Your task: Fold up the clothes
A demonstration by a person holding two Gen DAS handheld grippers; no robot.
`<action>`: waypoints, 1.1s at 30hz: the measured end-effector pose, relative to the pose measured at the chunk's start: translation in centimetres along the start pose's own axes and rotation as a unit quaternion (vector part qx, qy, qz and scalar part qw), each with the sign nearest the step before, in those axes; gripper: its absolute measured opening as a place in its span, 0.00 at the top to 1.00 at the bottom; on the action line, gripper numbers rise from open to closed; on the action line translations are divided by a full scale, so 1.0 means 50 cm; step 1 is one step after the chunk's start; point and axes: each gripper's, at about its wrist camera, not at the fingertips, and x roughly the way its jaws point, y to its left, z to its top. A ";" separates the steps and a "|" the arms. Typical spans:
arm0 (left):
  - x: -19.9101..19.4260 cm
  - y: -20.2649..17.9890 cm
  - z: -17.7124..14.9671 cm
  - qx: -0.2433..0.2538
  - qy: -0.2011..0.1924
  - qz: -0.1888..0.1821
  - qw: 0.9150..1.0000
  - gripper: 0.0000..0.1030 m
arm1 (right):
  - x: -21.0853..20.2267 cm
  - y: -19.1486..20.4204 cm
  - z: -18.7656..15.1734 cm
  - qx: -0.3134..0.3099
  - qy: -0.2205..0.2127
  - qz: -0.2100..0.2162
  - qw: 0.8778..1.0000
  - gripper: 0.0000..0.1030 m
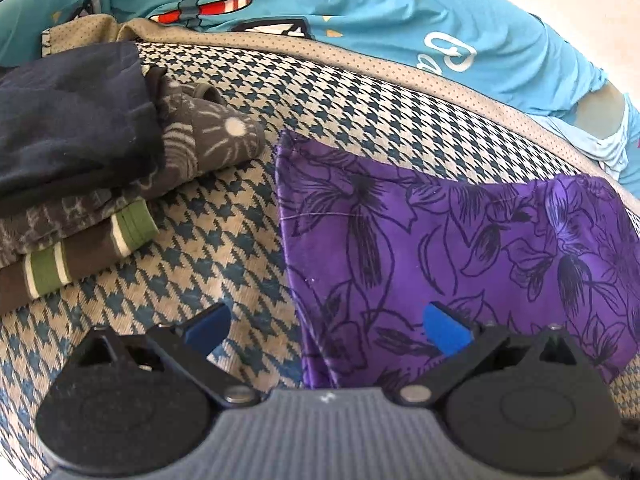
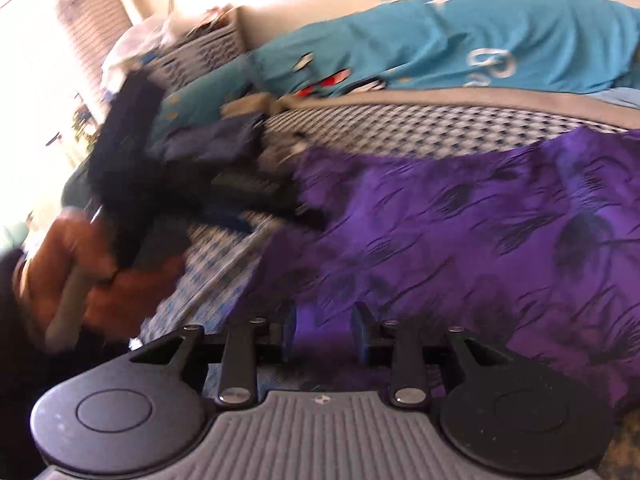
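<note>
- On the houndstooth mattress, the purple floral garment lay spread flat, its stitched upper edge just short of the mattress's grey piped border.
- Left gripper: jaws stood wide apart, gripping nothing; one blue pad hung over bare mattress beside the purple garment's left edge, the other over the garment itself.
- Right gripper: jaws stood partly apart, low over the purple garment's near edge; the view was motion-blurred and nothing showed clamped between the pads.
- Left of the purple garment, apart from it: a stack of folded clothes, navy piece on top, grey patterned below, brown with green and white stripes at the bottom.
- Beyond the purple garment, past the piped border: a turquoise aeroplane-print sheet.
- Left of the purple garment in the right wrist view: the person's hand round the other gripper's handle, blurred.
</note>
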 end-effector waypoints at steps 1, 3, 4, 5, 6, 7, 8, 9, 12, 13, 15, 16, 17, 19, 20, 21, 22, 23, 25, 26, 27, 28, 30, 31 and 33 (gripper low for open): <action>0.001 0.002 0.001 -0.004 0.000 0.003 1.000 0.00 | 0.002 0.013 -0.007 -0.008 0.004 0.005 1.000 0.68; 0.001 0.006 0.003 -0.010 -0.004 0.007 1.000 0.00 | 0.009 0.037 -0.014 -0.036 0.007 0.005 0.999 0.62; 0.000 0.009 0.003 -0.013 -0.007 0.007 1.000 0.00 | 0.012 0.050 -0.019 -0.055 0.010 0.005 0.998 0.59; -0.001 0.011 0.004 -0.016 -0.008 0.004 1.000 0.00 | 0.015 0.062 -0.025 -0.074 0.012 0.005 0.997 0.58; 0.000 0.011 0.004 -0.016 -0.006 0.002 1.000 0.00 | 0.018 0.074 -0.031 -0.094 0.015 0.004 0.995 0.56; 0.001 0.012 0.003 -0.016 -0.003 -0.001 1.000 0.00 | 0.022 0.086 -0.036 -0.116 0.016 0.002 0.993 0.54; 0.003 0.011 0.003 -0.015 0.000 -0.002 1.000 0.00 | 0.026 0.098 -0.042 -0.138 0.017 0.000 0.990 0.53; 0.005 0.009 0.002 -0.014 0.002 -0.002 1.000 0.00 | 0.030 0.110 -0.048 -0.161 0.017 -0.002 0.987 0.52; 0.008 0.007 0.001 -0.013 0.006 -0.005 1.000 0.00 | 0.042 0.136 -0.060 -0.216 0.012 -0.016 0.976 0.52; 0.008 0.006 0.001 -0.014 0.006 -0.006 1.000 0.00 | 0.047 0.141 -0.062 -0.226 0.011 -0.020 0.974 0.52; 0.007 0.006 0.002 -0.015 0.006 -0.010 1.000 0.00 | 0.057 0.149 -0.066 -0.246 0.010 -0.028 0.969 0.52; 0.007 0.006 0.003 -0.017 0.007 -0.011 1.000 0.00 | 0.062 0.154 -0.069 -0.257 0.008 -0.032 0.966 0.52; 0.008 0.006 0.004 -0.018 0.008 -0.012 1.000 0.00 | 0.067 0.159 -0.072 -0.268 0.007 -0.036 0.963 0.52; 0.010 0.008 0.005 -0.022 0.010 -0.015 1.000 0.00 | 0.079 0.170 -0.080 -0.295 0.006 -0.044 0.954 0.52; 0.010 0.009 0.006 -0.024 0.011 -0.017 1.000 0.00 | 0.085 0.175 -0.084 -0.309 0.005 -0.048 0.950 0.52; 0.011 0.010 0.007 -0.026 0.012 -0.019 0.999 0.00 | 0.091 0.180 -0.088 -0.322 0.005 -0.053 0.945 0.52; 0.011 0.011 0.008 -0.028 0.013 -0.021 0.999 0.00 | 0.099 0.185 -0.093 -0.336 0.003 -0.060 0.940 0.53; 0.012 0.013 0.009 -0.029 0.013 -0.022 0.999 0.00 | 0.106 0.188 -0.098 -0.349 0.001 -0.066 0.935 0.53; 0.012 0.017 0.011 -0.034 0.015 -0.028 0.999 0.00 | 0.114 0.191 -0.103 -0.363 -0.008 -0.076 0.929 0.53; 0.012 0.019 0.013 -0.036 0.015 -0.030 0.999 0.00 | 0.118 0.192 -0.103 -0.365 -0.012 -0.079 0.928 0.54; 0.012 0.022 0.015 -0.040 0.016 -0.034 0.999 0.00 | 0.120 0.190 -0.101 -0.361 -0.014 -0.078 0.929 0.54; 0.013 0.026 0.019 -0.044 0.017 -0.038 0.998 0.00 | 0.122 0.186 -0.099 -0.355 -0.015 -0.076 0.932 0.60; 0.015 0.035 0.025 -0.054 0.021 -0.048 0.997 0.00 | 0.123 0.183 -0.095 -0.347 -0.019 -0.077 0.935 0.68; 0.017 0.040 0.028 -0.061 0.024 -0.054 0.996 0.00 | 0.122 0.181 -0.092 -0.343 -0.022 -0.079 0.936 0.76; 0.022 0.048 0.031 -0.074 0.028 -0.062 0.995 0.00 | 0.114 0.174 -0.082 -0.326 -0.031 -0.080 0.942 0.84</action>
